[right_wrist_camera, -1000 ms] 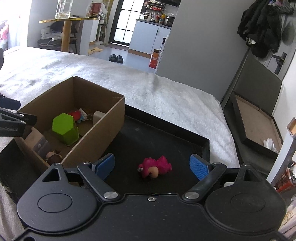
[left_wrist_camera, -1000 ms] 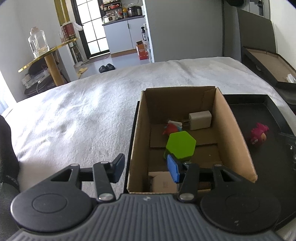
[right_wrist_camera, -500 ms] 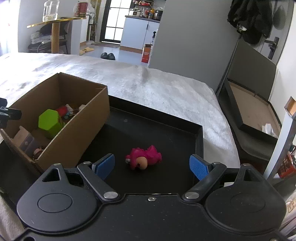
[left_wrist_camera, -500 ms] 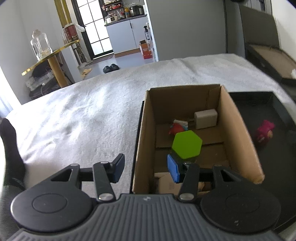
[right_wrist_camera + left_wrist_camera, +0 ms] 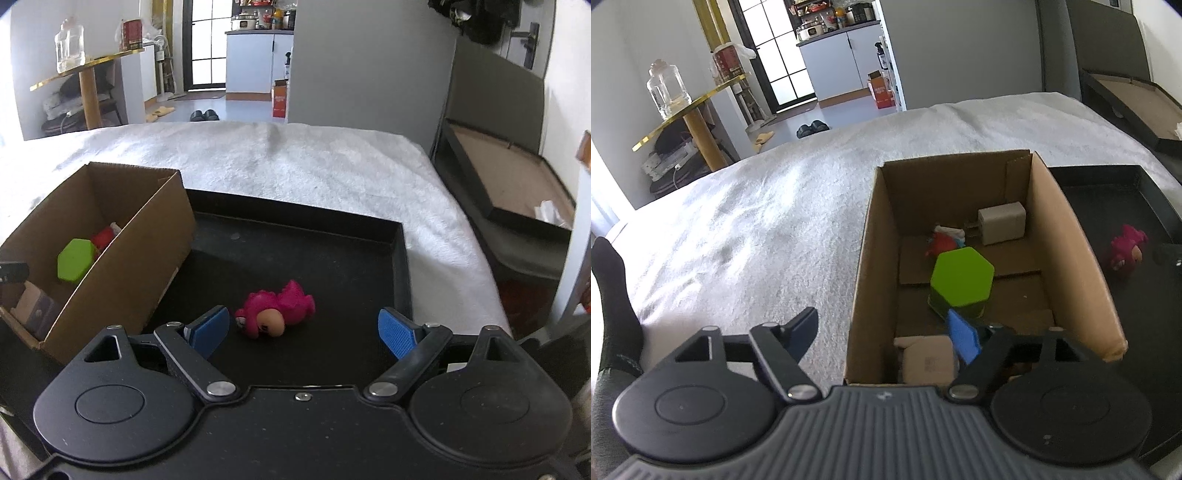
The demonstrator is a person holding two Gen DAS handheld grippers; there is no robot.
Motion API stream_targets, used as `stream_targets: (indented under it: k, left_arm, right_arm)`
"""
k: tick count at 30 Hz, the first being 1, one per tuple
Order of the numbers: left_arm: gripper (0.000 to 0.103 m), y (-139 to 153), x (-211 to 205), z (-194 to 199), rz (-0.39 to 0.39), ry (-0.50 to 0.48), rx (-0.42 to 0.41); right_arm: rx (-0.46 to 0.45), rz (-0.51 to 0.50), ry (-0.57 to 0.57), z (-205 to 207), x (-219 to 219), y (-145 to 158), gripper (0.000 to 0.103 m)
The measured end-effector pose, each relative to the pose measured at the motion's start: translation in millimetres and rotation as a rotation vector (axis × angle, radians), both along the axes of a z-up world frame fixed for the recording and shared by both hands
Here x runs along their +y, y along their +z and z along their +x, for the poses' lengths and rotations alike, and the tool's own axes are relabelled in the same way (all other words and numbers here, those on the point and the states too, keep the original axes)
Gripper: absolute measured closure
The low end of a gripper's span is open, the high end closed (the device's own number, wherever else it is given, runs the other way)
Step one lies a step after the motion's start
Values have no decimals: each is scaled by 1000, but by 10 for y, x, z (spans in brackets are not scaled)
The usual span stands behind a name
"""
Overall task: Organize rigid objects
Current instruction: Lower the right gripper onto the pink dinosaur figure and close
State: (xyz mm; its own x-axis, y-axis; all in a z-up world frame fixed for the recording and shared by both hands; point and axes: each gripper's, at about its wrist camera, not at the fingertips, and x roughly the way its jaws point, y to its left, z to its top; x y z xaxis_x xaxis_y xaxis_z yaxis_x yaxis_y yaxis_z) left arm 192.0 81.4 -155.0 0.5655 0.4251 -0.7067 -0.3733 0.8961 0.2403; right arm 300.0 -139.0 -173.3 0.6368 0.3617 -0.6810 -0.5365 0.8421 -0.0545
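A cardboard box [image 5: 1067,236] stands at the left end of a black tray [image 5: 400,258]. In it lie a green hexagonal block [image 5: 962,277], a white charger [image 5: 1001,221], a red toy [image 5: 940,243] and a pale small box [image 5: 927,360]. My left gripper [image 5: 882,332] straddles the box's left wall, one finger outside and one inside. Its jaws are opening and neither pad touches the wall. A pink toy figure [image 5: 277,314] lies on the tray floor. My right gripper [image 5: 303,332] hangs open around it, the toy nearer the left finger.
The tray rests on a white bedspread [image 5: 775,229]. A black lid lined with cardboard [image 5: 509,177] leans off the bed's right side. A person's black sock [image 5: 613,295] is at the far left. A gold table with a glass jar [image 5: 668,88] stands beyond the bed.
The left jaws have spread wider over the box wall. The right gripper has rolled and moved down closer to the pink toy, which now looks larger between its fingers.
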Motion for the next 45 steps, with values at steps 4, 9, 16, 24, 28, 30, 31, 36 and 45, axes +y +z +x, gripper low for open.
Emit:
stream_targets:
  k: [4,9,16,24,28,30,31,36,45]
  left_arm:
    - [20,-24,-17,20,11,-2,6]
    - [17,-51,-27,50,7,-1,14]
    - [16,-77,-23,79,4,7,21]
    - [16,-81,-19,82,0,9,17]
    - [16,-73,-10,72,-8,7,14]
    - [16,-76,-7,71,-11,5,15]
    - [16,-75,-5,66,-11,5,14]
    - [16,-78,14,64,-20,15,12]
    - [16,-103,17,47,-27,20,14]
  right_arm:
    - [26,-14,22,77,97,-76,4]
    - [54,-25,60,209,196,-171,4]
    - [85,-54,85,337,291,-322,4]
    - [102,-65,99,486,331,-444,4]
    - [106,-77,114,469,339,-460,20]
    - [149,-59,106,485,313,-471,35]
    - [153,-49,99,471,294,-463,35]
    - [139,-86,129,275,262,-405,35]
    - [110,-94,117,11,120,-183,35]
